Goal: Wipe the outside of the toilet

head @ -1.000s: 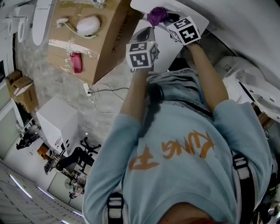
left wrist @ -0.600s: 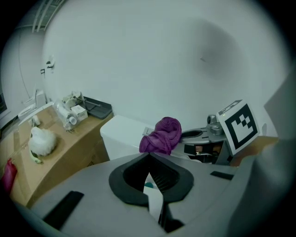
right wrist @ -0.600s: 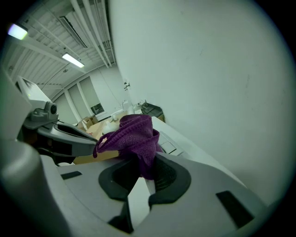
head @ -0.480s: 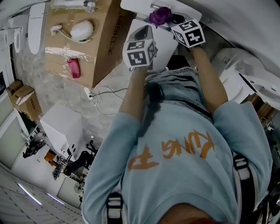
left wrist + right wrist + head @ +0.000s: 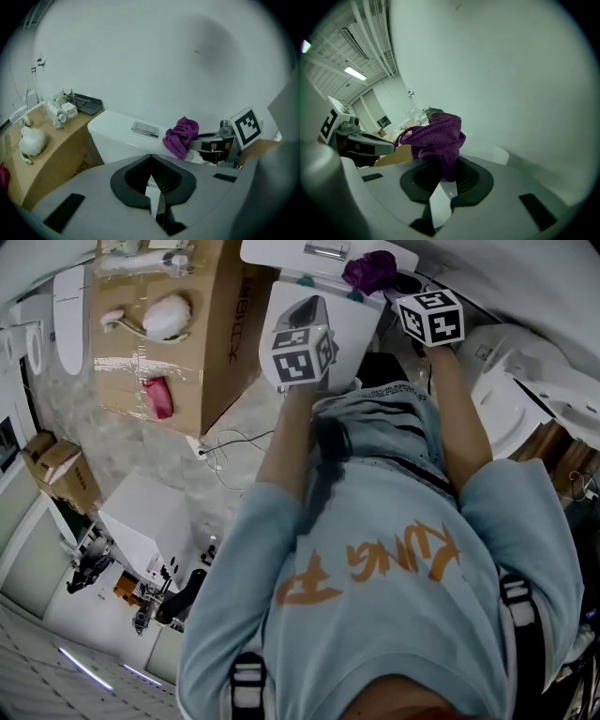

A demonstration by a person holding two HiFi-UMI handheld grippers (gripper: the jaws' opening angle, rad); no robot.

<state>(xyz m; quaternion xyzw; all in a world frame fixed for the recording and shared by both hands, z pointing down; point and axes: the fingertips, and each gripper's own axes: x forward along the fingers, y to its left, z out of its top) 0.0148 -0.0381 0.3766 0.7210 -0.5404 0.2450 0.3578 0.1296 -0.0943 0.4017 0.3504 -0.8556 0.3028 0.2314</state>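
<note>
Cardboard box point(image 5: 202, 296) flanks toilet tank point(image 5: 112, 130); right gripper point(image 5: 445, 171) jaws pinch purple cloth point(image 5: 438, 133), left gripper point(image 5: 152, 161) jaws together.

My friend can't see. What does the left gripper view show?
The right tool holds a purple cloth at the top of the white toilet tank. The left tool is shut and empty; a box stands left of the tank.

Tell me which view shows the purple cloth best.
The right gripper view: the purple cloth fills the middle, pinched in the right gripper. The left gripper view shows it whole but smaller by the toilet tank; the head view shows a small bunch.
</note>
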